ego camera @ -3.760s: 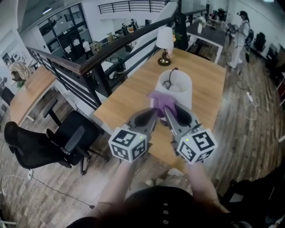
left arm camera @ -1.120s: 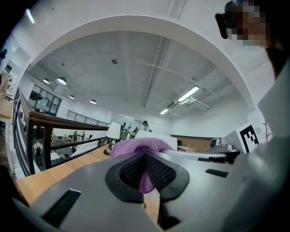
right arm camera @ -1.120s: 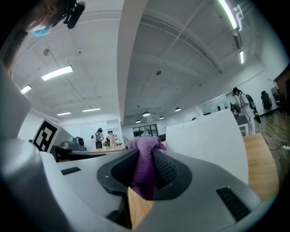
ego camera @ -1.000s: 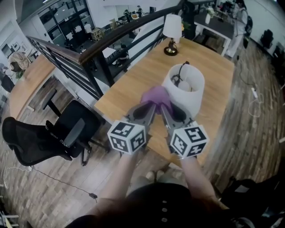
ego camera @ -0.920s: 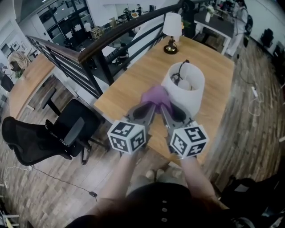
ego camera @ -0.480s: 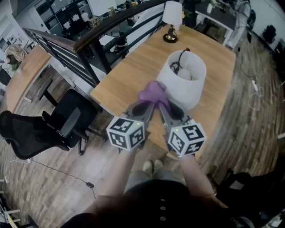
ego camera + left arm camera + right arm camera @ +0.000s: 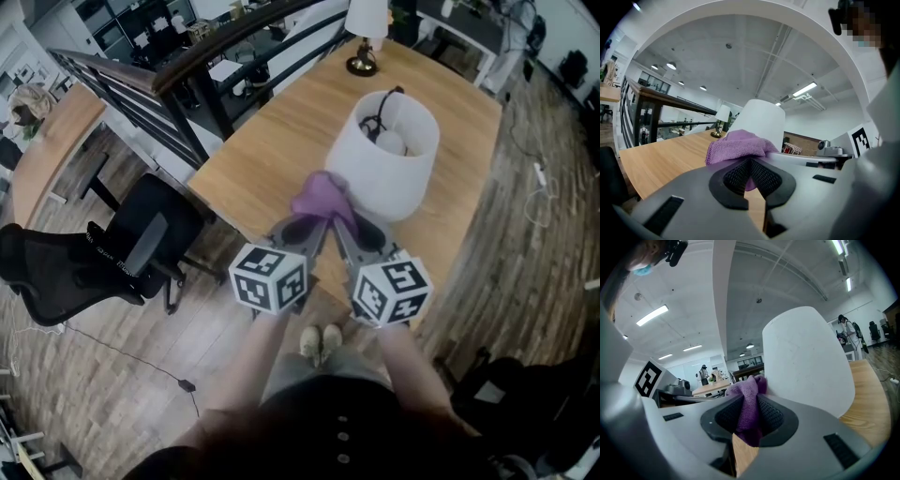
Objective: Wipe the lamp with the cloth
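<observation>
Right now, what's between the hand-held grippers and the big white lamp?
The purple cloth, in the head view. The left hand-held gripper and right hand-held gripper both pinch it beside the lamp.

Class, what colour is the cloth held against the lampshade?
Purple; the cloth shows best in the right gripper view.

The right hand-held gripper (image 7: 749, 420) clamps a purple cloth (image 7: 749, 401) pressed against the white lampshade (image 7: 806, 357).
</observation>
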